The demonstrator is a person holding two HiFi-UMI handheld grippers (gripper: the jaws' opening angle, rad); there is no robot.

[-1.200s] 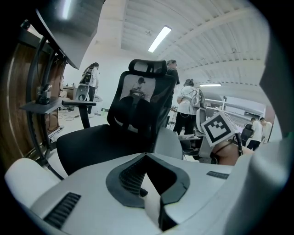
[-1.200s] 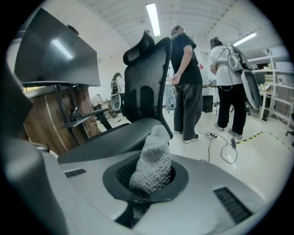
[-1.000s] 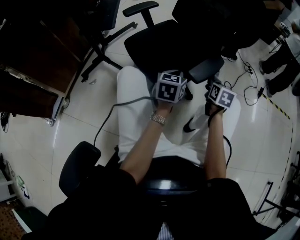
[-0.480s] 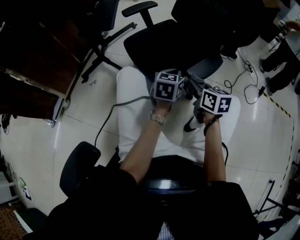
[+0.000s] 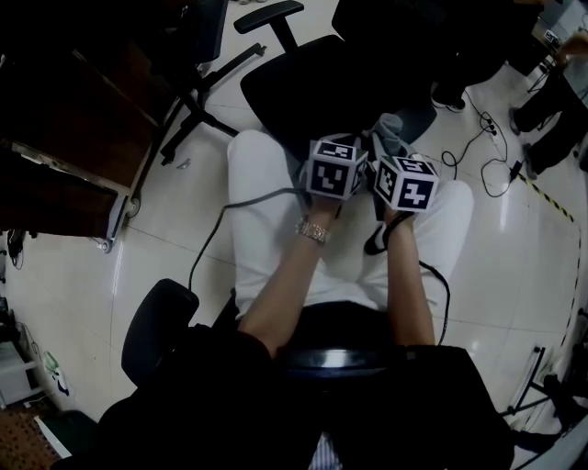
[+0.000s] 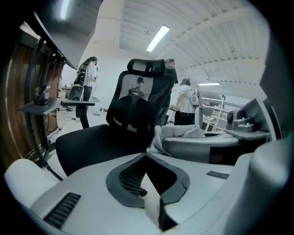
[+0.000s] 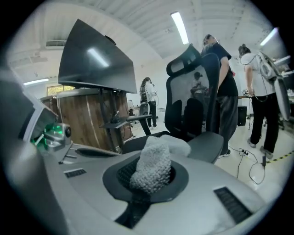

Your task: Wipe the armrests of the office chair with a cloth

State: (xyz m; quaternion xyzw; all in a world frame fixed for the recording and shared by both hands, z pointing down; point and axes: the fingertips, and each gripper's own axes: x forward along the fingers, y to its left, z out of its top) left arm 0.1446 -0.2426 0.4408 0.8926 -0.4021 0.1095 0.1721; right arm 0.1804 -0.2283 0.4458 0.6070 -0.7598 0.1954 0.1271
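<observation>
Seated operator facing the office chair (image 5: 308, 83), whose black seat fills the far centre of the head view. Your two grippers are held side by side, nearly touching, above your white-trousered legs (image 5: 262, 202), just short of the chair's near edge. Right gripper (image 7: 148, 180): its jaws are clamped on a bunched pale cloth (image 7: 154, 158), which stands up from between the ribbed pads and folds over toward the far side. The free end of the cloth points at the grey pad of the chair's right armrest (image 7: 209, 144), just beyond it; whether the two touch cannot be told. Left gripper (image 6: 147, 158): its jaws are drawn together at the tips, with nothing between them. It lies immediately left of the right gripper and aims at the seat and the backrest. The chair's left armrest (image 5: 269, 16) is at the far side, well apart from both grippers. A wristwatch (image 5: 310, 230) sits on your left wrist, and a grey cable (image 5: 211, 239) trails from the left gripper across your leg to the floor. A wooden cabinet (image 7: 98, 119) stands at the left; people (image 7: 225, 82) stand beyond the chair.
</observation>
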